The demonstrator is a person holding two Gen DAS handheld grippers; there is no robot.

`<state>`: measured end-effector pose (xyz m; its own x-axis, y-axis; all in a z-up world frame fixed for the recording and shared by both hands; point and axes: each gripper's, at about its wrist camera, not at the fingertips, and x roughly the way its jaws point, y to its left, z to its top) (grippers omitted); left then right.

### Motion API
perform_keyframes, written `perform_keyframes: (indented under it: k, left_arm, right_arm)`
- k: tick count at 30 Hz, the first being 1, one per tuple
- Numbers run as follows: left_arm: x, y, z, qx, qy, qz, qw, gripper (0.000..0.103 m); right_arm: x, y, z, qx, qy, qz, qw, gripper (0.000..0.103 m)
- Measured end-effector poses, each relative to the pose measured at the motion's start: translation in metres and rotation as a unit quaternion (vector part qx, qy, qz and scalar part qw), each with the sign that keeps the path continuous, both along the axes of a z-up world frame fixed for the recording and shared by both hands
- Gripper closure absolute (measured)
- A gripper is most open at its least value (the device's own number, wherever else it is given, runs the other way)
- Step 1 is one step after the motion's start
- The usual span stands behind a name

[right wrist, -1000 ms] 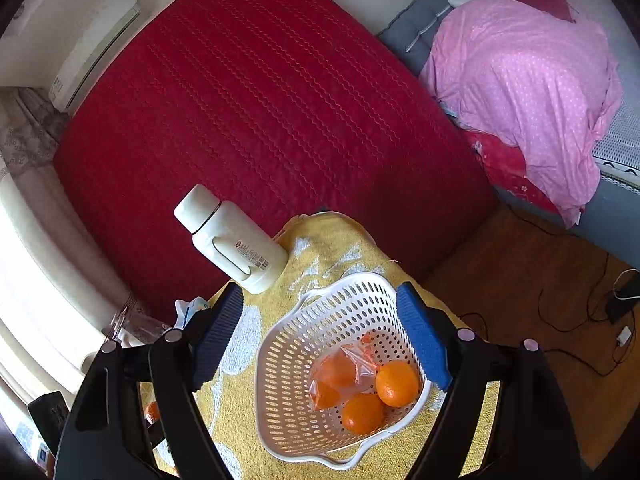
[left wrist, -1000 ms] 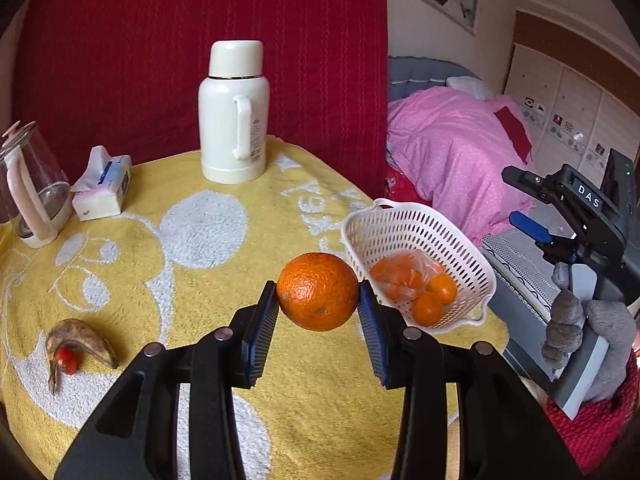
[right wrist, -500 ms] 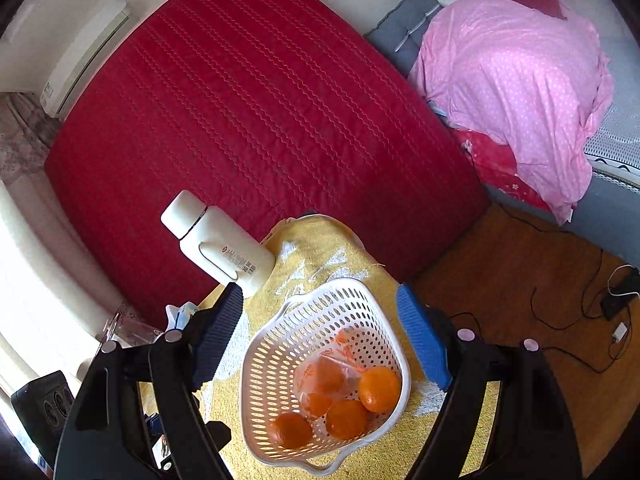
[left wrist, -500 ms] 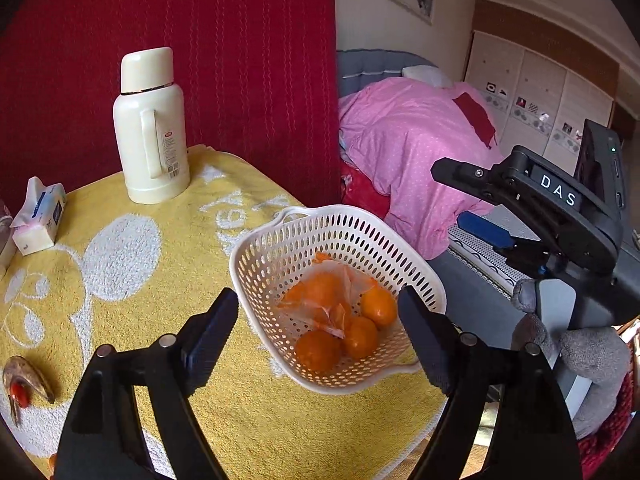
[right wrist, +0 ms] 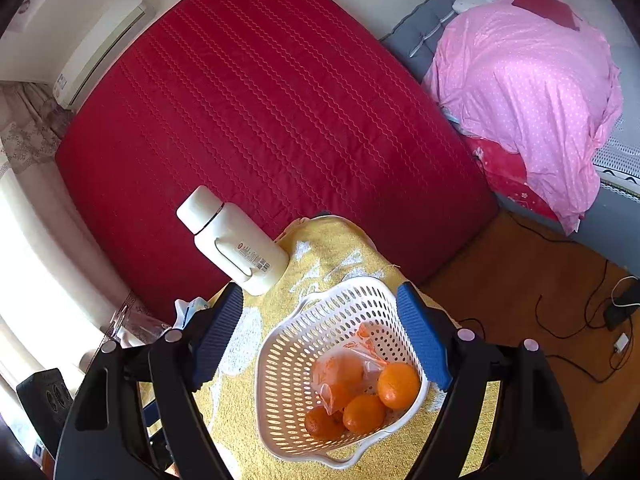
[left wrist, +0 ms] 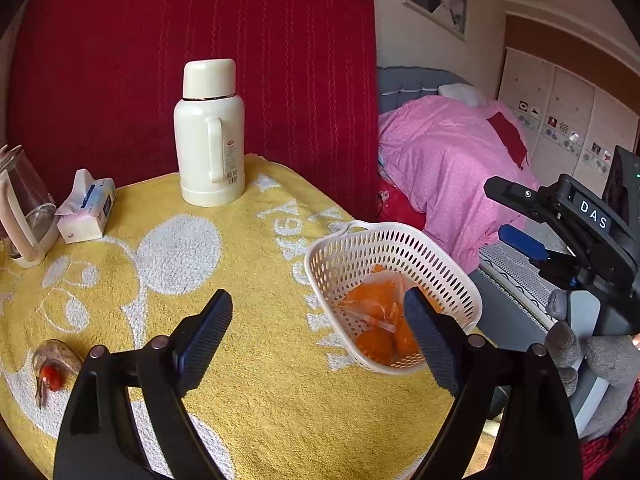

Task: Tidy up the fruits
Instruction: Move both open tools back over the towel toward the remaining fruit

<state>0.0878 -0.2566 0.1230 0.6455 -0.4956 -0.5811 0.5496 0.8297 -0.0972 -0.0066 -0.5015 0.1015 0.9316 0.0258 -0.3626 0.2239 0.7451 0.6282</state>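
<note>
A white perforated basket stands at the right edge of the yellow towel. It holds several oranges, some inside a clear plastic bag. My left gripper hovers just left of the basket, its jaws opening wide with nothing between them. My right gripper hangs open above the basket's far rim, empty, and also shows at the right of the left wrist view, held by a grey-gloved hand. A browned banana with a small red fruit lies at the towel's left.
A cream thermos stands at the back of the table, with a tissue pack and a glass kettle to its left. A red mattress leans behind. A bed with a pink quilt lies to the right, past the table's edge.
The left gripper held an orange a second ago; it has let go and its jaws stand wide. One more orange now lies in the basket. The left gripper swung over the basket, then back left.
</note>
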Motion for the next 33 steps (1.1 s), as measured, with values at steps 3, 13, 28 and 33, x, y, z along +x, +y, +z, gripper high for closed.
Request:
perform_keyframes:
  k: [3, 13, 28, 33]
  left_arm:
    - [-0.003, 0.008, 0.003, 0.006, -0.015, 0.017, 0.9997, 0.013]
    - [-0.012, 0.028, 0.003, 0.035, -0.044, 0.054, 0.997, 0.011]
    - [-0.021, 0.066, -0.007, 0.053, -0.045, 0.098, 0.9927, 0.01]
    - [-0.023, 0.081, -0.008, 0.054, -0.049, 0.118, 0.9903, 0.01]
  right_arm:
    - [0.0, 0.005, 0.002, -0.004, -0.003, 0.005, 1.0, 0.023]
    - [-0.001, 0.02, 0.008, -0.014, -0.012, 0.024, 1.0, 0.022]
    - [0.001, 0.027, 0.011, -0.02, -0.013, 0.037, 0.999, 0.022]
    - [0.003, 0.033, 0.012, -0.026, -0.013, 0.045, 0.999, 0.022]
